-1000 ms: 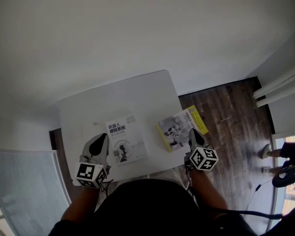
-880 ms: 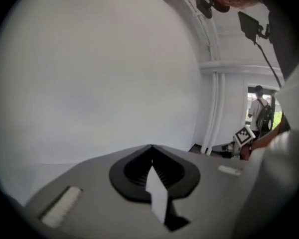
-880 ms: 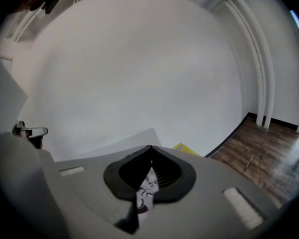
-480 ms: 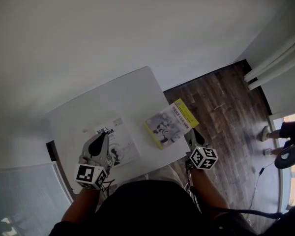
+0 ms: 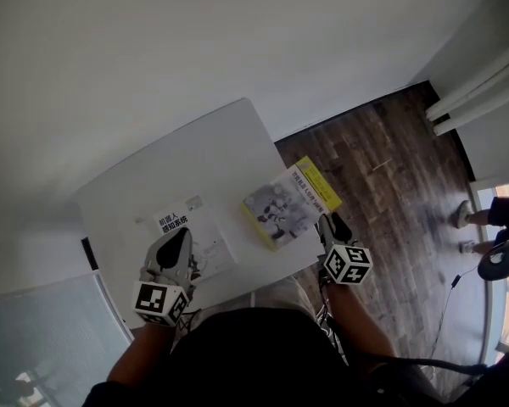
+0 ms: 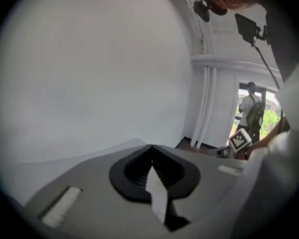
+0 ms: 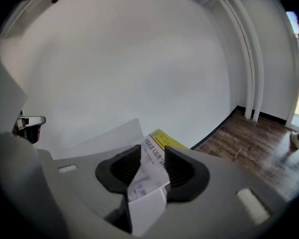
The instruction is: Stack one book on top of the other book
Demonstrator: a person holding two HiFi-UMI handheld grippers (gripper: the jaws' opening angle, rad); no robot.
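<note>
The white book [image 5: 199, 240] bears two lines of dark Chinese characters near the top of its cover, too small here to read with certainty. The yellow book [image 5: 290, 203] has a line of Chinese characters running along its yellow edge, and the right gripper view shows them too, though too blurred to read. The left gripper [image 5: 180, 236] and the right gripper [image 5: 329, 222] each carry square black-and-white markers [image 5: 159, 302]

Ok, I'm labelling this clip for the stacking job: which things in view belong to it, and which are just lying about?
Job:
- white book
- yellow book
- table

Lying about:
- wall pipes
- bystander's foot
</note>
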